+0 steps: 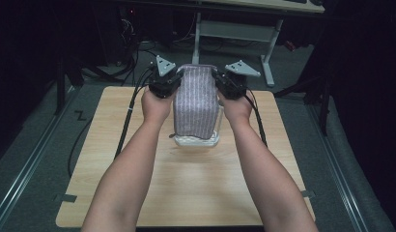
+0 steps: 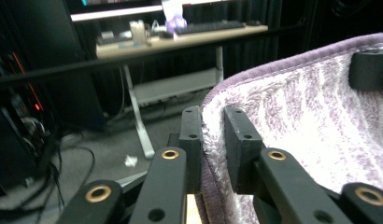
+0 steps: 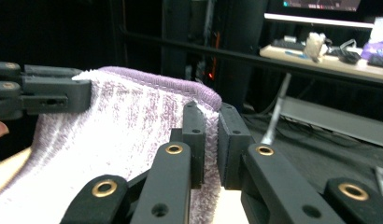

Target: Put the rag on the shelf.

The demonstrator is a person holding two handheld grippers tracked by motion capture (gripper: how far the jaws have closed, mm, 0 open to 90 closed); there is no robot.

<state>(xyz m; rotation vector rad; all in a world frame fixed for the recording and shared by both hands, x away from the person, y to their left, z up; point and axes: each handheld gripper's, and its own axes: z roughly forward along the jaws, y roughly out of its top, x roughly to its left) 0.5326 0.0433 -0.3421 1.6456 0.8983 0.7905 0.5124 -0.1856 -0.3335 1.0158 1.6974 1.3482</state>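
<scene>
Claws Hold Towel Over Container

Left claw pinches the upper left corner of the purple striped towel; right claw pinches its upper right corner. Stretched between them, the towel hangs upright above the wooden bench. Its lower edge reaches a clear plastic container standing on the bench directly beneath the towel.

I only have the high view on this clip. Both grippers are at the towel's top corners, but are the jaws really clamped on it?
Observer: Yes. The left gripper has the towel's hem pinched between its jaws.
Reviewer: And the right?
Observer: The right gripper is shut on the other corner the same way.
Reviewer: What's on that desk at the back?
Observer: A keyboard.
</scene>
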